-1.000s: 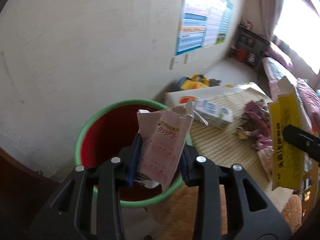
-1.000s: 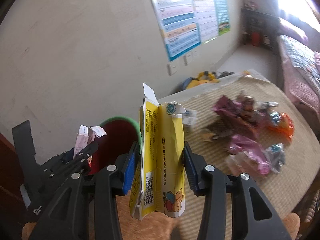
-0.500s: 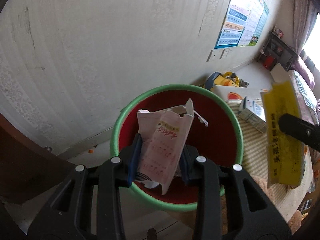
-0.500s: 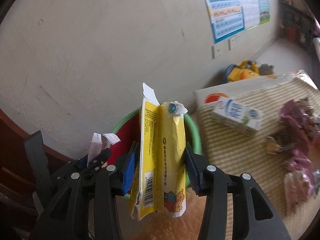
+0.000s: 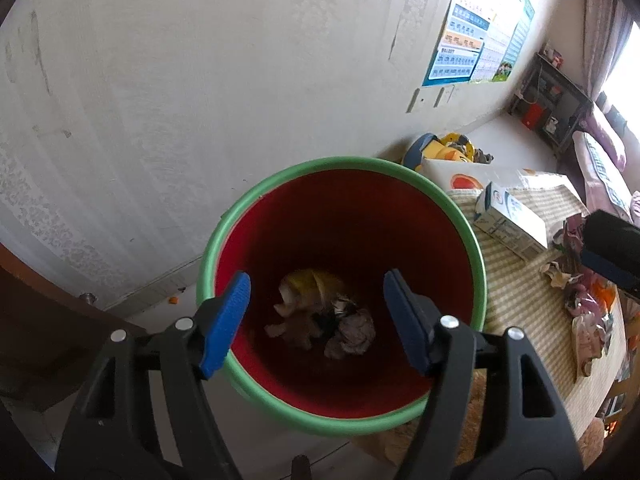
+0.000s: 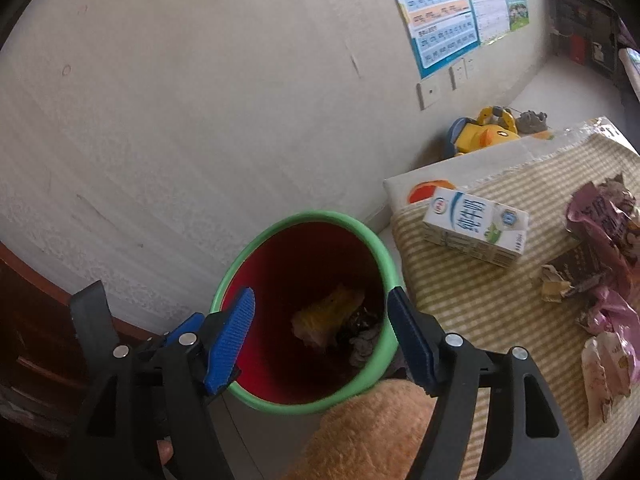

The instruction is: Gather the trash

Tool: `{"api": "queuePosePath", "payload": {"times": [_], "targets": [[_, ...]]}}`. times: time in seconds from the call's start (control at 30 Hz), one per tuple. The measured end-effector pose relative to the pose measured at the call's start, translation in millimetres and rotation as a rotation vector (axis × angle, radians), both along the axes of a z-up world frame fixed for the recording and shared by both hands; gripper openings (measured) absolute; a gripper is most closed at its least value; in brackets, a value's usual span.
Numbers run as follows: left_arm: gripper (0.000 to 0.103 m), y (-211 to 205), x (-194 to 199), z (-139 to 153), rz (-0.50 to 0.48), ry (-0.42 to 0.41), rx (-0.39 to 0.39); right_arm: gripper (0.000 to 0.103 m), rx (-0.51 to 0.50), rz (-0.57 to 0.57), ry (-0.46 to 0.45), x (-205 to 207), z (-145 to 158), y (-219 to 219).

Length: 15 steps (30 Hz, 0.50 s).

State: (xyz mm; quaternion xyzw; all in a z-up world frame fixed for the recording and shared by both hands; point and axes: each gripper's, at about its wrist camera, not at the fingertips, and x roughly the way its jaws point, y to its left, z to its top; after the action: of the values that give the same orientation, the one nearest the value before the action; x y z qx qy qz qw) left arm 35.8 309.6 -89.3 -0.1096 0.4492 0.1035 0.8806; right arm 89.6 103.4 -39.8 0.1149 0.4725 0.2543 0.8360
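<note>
Left claw (image 5: 316, 320) just opening, empty, over bin (image 5: 280, 184), perhaps crumpled trash (image 5: 320, 316)

Milk carton (image 6: 476, 228) with blue Chinese print, wall posters (image 6: 452, 8) unreadable

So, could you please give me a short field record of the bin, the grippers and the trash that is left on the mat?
bin: red inside, green rim, on the floor by the wall
bin contents: yellow carton, crumpled wrappers
left gripper: over the bin, jaws just opened, empty
right gripper: over the bin, jaws just opened, empty
left on mat: milk carton, purple wrappers
</note>
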Motion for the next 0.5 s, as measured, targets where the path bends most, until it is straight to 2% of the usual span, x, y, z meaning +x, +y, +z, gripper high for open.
{"api": "queuePosePath", "payload": {"times": [0.13, 0.27, 0.37, 0.5], "targets": [[0.068, -11, 1, 4, -0.025, -0.001, 0.007, 0.068, 0.006, -0.04, 0.007, -8, 0, -22], [0.069, -25, 2, 9, -0.058, -0.009, 0.015, 0.071, -0.018, -0.126, -0.002, -15, -2, -64], [0.069, -38, 1, 12, -0.09, -0.011, 0.01, 0.072, -0.033, -0.249, 0.001, -19, -6, -116], [0.069, -61, 2, 16, -0.14, -0.012, -0.002, 0.073, -0.077, -0.509, 0.053, -19, -27, -206]]}}
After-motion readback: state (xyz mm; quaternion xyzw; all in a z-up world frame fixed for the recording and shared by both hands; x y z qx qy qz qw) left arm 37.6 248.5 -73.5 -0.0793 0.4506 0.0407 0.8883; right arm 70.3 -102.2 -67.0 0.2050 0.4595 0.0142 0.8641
